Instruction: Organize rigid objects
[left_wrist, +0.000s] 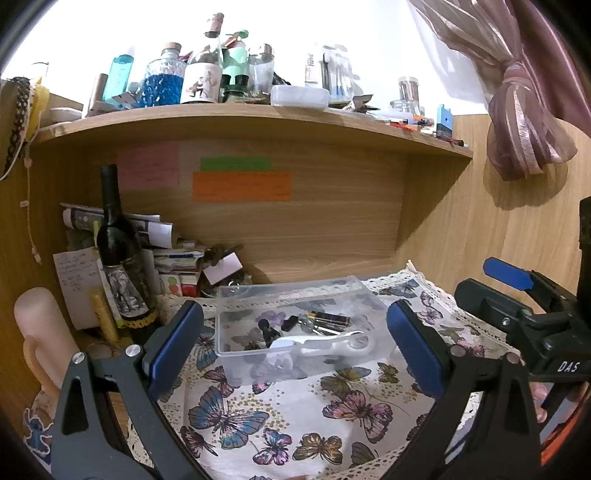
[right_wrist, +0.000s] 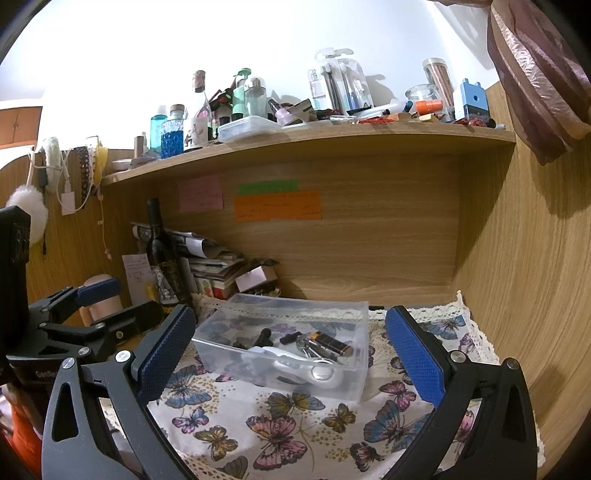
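Left gripper (left_wrist: 295, 345): jaws wide apart, empty, just short of clear box (left_wrist: 295, 317). Right gripper (right_wrist: 290, 356): likewise spread, holding nothing. Box on butterfly cloth (left_wrist: 295, 413), containing batteries (left_wrist: 330, 318), white opener (left_wrist: 325, 344), black bits. Wine bottle (left_wrist: 116, 240) behind-left of box.

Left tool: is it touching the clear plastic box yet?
Apart. In the left wrist view the left tool stands open and short of the clear plastic box, with butterfly cloth showing between its fingers and the box.

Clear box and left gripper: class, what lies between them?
Only bare butterfly cloth. The left wrist view shows nothing else between the open left gripper and the clear box.
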